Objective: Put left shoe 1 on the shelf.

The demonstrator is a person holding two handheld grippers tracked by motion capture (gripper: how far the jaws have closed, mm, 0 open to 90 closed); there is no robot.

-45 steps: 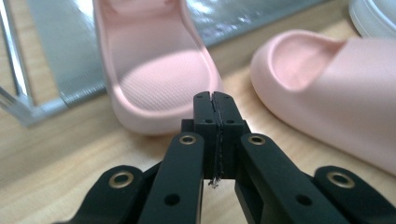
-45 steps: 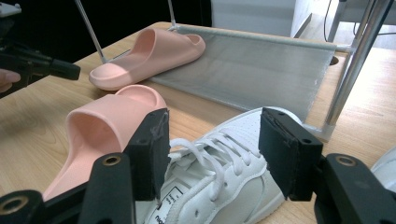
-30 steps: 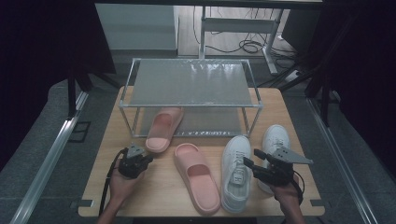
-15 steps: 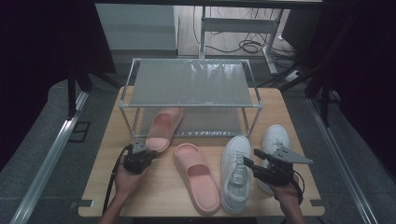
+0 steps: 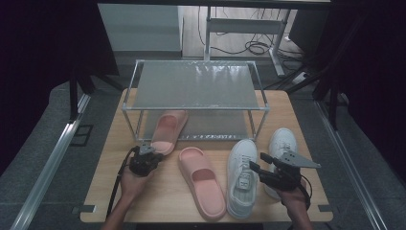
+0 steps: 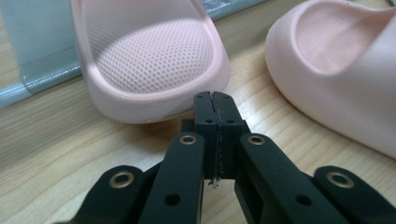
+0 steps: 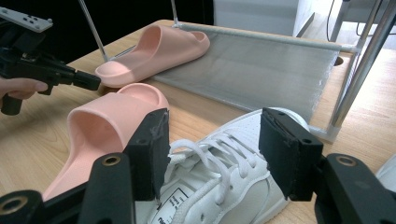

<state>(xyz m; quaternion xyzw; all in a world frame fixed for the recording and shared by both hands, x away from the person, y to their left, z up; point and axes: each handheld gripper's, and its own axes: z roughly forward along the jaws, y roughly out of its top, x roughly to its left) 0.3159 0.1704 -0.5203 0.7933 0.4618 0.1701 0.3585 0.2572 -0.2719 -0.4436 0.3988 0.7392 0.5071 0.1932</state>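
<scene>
High view, left edge: the left gripper (image 5: 154, 154) sits low over the wooden table (image 5: 110, 191), its tip at the heel of the far pink slipper (image 5: 168, 130), which lies half under the metal shoe rack (image 5: 196, 85), heel out on the table.
Left gripper view: the jaws are pressed flat together with nothing between them, and the slipper's heel rim (image 6: 154, 100) sits just beyond the tip.
Risk, left: shut like this, the tool can only nudge; a push off-centre would likely swing the slipper round on the smooth wood instead of sending it straight under the shelf, or knock its toe against the rack's leg.
Centre: the near pink slipper (image 5: 202, 182) lies flat on the table, apart from its mate and close beside the white sneaker (image 5: 243, 178).
Risk, centre: a wide sweep from either hand could shove it askew.
Right gripper view: the right gripper (image 7: 212, 151) hangs with jaws spread wide on either side of the laced upper (image 7: 219, 154), gripping nothing yet.
Risk, right: closing on soft laces or the tongue rather than the firm sides could let the sneaker sag, tip or slip out on the lift.
Far right: the second white sneaker (image 5: 283, 143) rests just beside the hand, near enough to be bumped towards the table edge.
</scene>
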